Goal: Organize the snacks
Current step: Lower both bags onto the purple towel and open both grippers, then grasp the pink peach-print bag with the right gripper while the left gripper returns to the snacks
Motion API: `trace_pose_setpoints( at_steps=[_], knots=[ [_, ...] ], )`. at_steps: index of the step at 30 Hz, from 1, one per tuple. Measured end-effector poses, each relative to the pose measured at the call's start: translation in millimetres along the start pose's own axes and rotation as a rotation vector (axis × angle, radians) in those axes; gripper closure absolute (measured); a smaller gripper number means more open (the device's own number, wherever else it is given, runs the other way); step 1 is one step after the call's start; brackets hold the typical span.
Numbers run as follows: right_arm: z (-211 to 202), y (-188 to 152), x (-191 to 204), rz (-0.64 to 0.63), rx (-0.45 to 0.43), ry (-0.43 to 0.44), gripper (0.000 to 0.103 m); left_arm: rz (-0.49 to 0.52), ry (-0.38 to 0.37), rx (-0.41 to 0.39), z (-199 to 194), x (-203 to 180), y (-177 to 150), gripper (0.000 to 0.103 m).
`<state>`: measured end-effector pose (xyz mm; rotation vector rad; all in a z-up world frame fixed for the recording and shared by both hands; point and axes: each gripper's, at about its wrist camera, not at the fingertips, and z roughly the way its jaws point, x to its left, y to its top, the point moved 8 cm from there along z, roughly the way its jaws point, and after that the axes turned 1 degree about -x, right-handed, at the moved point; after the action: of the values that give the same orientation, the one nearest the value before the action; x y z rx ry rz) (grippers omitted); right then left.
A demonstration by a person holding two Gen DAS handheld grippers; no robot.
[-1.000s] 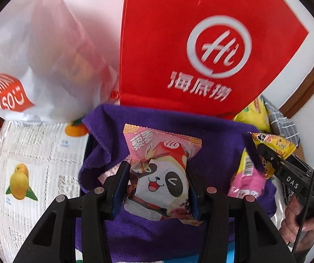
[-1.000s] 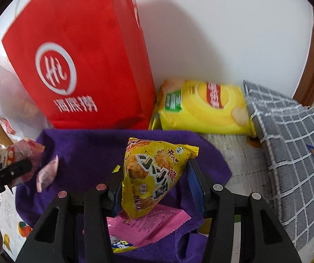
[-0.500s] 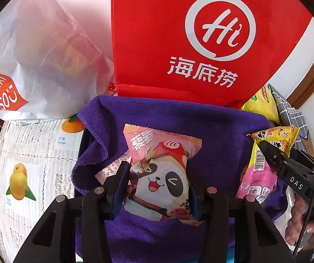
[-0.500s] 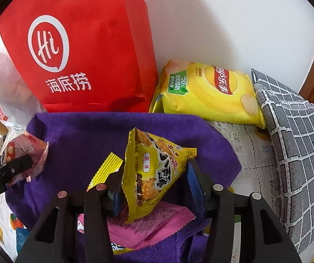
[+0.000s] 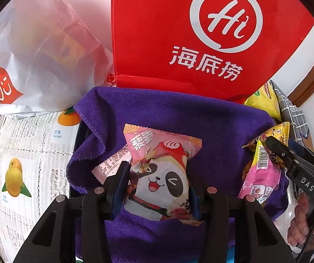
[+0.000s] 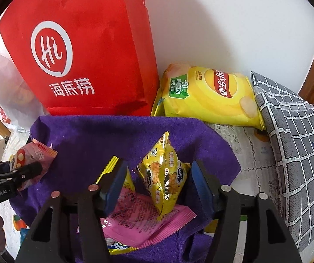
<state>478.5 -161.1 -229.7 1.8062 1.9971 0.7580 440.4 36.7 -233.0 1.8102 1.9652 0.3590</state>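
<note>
The left gripper (image 5: 157,188) has its fingers (image 5: 118,186) pressed on both sides of a pink panda snack packet (image 5: 160,175), holding it over a purple towel (image 5: 174,118). The right gripper (image 6: 159,182) has just been opening; a yellow triangular snack packet (image 6: 164,175) stands between its fingers (image 6: 115,184), which show a gap on each side. Beneath them lies a pink sachet (image 6: 143,223). Beyond both grippers stands a red paper bag (image 6: 84,50), with a yellow crisp bag (image 6: 209,96) beside it.

Black plastic left gripper (image 5: 157,188), blue pads, round metal screws, right gripper (image 6: 159,184) alike
</note>
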Motion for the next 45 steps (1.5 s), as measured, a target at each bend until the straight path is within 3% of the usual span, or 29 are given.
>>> trace_pose_setpoints(
  at_steps=[6, 11, 13, 22, 33, 39, 45],
  knots=[
    [-10, 3, 5, -0.013, -0.025, 0.0, 0.034, 0.002, -0.015, 0.006, -1, -2, -1, 0.053],
    [-16, 5, 5, 0.0, -0.043, -0.001, 0.034, 0.021, -0.044, -0.022, -7, -12, 2, 0.034],
    [-18, 6, 2, 0.014, -0.048, 0.002, 0.034, 0.03, -0.05, -0.043, -11, -17, 4, 0.031],
    [-32, 7, 1, 0.029, -0.065, -0.009, 0.033, 0.03, -0.048, -0.079, -26, -21, 9, 0.031],
    [-90, -12, 6, -0.009, -0.127, -0.115, 0.034, 0.095, -0.036, -0.217, -88, -36, 12, 0.031],
    [-140, -38, -2, -0.017, -0.16, -0.175, 0.033, 0.13, -0.057, -0.237, -125, -47, -10, 0.031],
    [-163, -80, -12, 0.005, -0.103, -0.17, 0.033, 0.124, -0.066, -0.22, -147, -48, -45, 0.031]
  ],
)
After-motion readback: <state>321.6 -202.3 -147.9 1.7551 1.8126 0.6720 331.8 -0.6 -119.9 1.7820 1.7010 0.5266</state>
